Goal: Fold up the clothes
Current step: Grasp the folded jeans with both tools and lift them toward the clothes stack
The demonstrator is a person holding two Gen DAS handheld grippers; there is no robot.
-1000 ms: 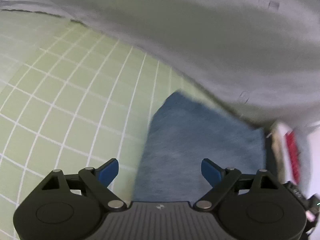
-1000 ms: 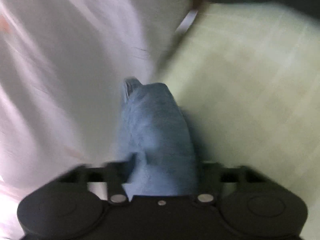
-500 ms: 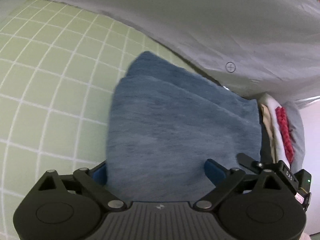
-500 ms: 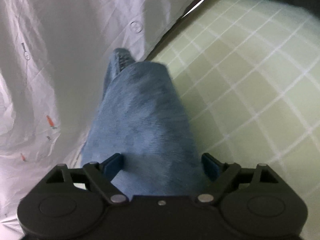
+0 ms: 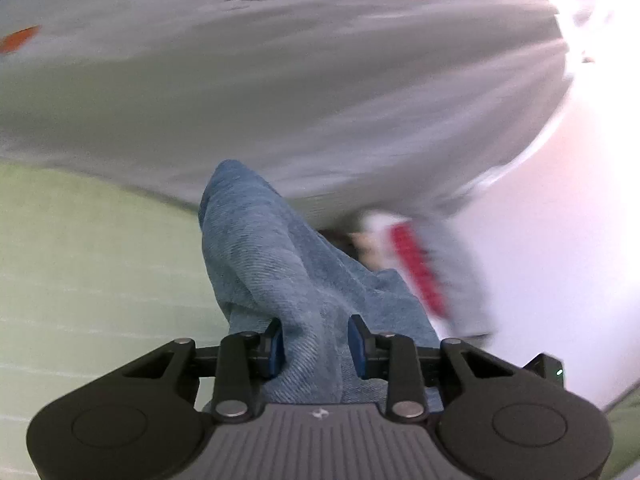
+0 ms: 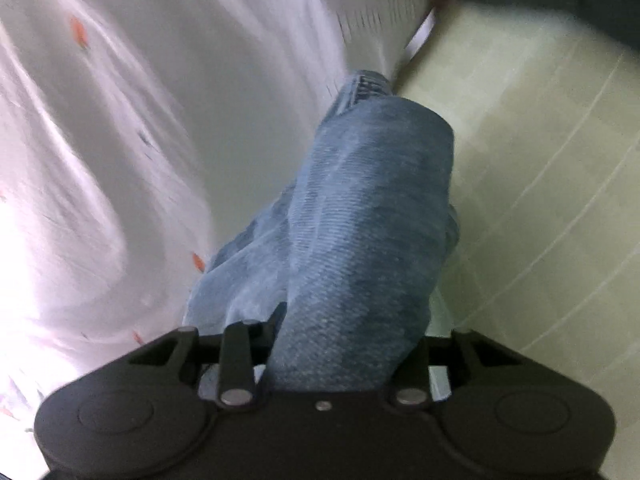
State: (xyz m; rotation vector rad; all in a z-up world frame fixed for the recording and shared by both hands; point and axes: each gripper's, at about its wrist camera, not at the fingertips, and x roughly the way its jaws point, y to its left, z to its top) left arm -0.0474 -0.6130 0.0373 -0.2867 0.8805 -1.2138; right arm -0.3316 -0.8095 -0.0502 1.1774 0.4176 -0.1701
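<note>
Your left gripper (image 5: pixel 316 346) has its blue pads (image 5: pixel 275 346) drawn in tight on a bunched fold of the blue denim garment (image 5: pixel 276 264); cloth fills the whole gap between them. Your right gripper (image 6: pixel 344 344) grips the same denim garment (image 6: pixel 360 216). Cloth hides its fingers almost fully, but the linkage sits drawn in and the fabric is pinched between, so it looks clamped too.

Denim hangs off both tools, lifted above the green gridded mat (image 6: pixel 540 184), which also shows to the left in the left view (image 5: pixel 92 272).

Edges and room:
- Mat's far edge meets a white sheet with small orange marks (image 6: pixel 120 128); in the left view the sheet (image 5: pixel 280 80) fills the upper frame.
- Open mat lies to the right of the denim in the right view, bare as far as the frame shows.
- A stack of folded items, one with a red stripe (image 5: pixel 416 272), sits just beyond the denim at the right in the left view.

Hard to read:
- Both views smear with motion; the stack and the sheet's prints are blurred.
- A seamed end of the denim (image 6: pixel 366 86) shows at the top of the right view; the lower part is cut off behind the gripper bodies.
</note>
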